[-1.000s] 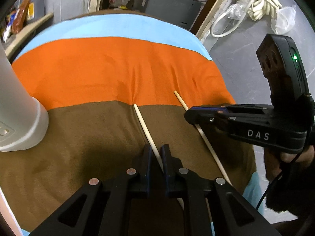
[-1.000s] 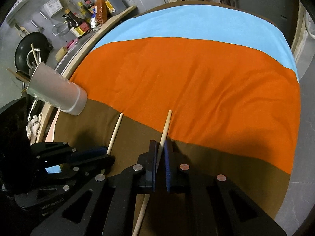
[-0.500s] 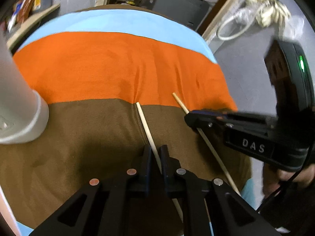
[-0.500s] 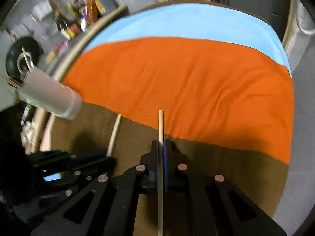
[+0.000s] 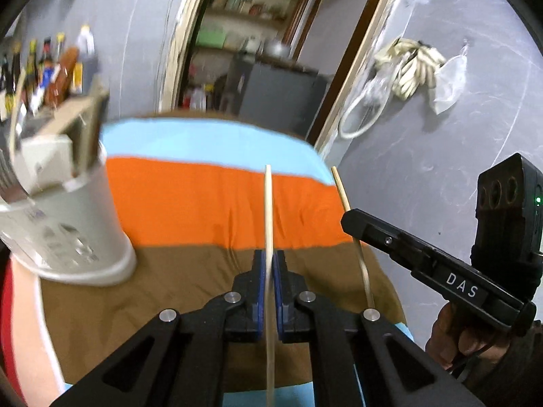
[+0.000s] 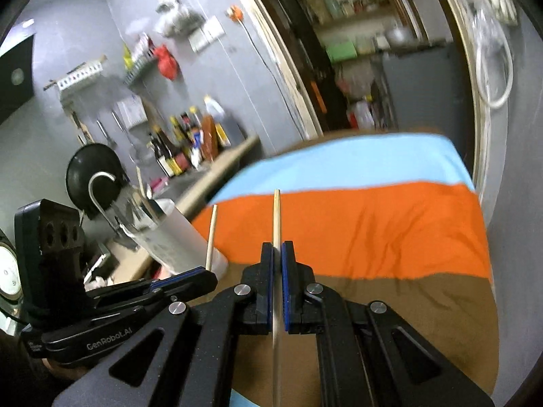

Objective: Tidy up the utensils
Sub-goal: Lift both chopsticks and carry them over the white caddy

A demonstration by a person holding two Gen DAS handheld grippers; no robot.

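Note:
In the left wrist view my left gripper [image 5: 269, 254] has a pale wooden chopstick [image 5: 268, 203] between its blue pads. The jaws are closing tight on it, and it is raised above the striped cloth [image 5: 190, 196]. To its right my right gripper [image 5: 349, 220] carries a second chopstick [image 5: 341, 186]. In the right wrist view my right gripper [image 6: 277, 247] is shut on that chopstick [image 6: 277, 217], which points up and forward. My left gripper [image 6: 208, 276] and its chopstick [image 6: 212, 234] show at the left. A white utensil holder [image 5: 74, 237] [image 6: 176, 240] with metal utensils in it stands at the table's left.
Blue, orange and brown bands cover the tablecloth [image 6: 373, 230]. A counter with several bottles [image 6: 183, 149] and a black pan [image 6: 91, 169] lies left of the table. Behind it are a doorway and a dark cabinet [image 5: 278, 91]. A person's hand [image 5: 451, 332] holds the right gripper.
Both grippers have risen and tipped upward, each lifting its chopstick off the cloth. The views now take in the wall and doorway. The left jaws have drawn tighter on their chopstick.

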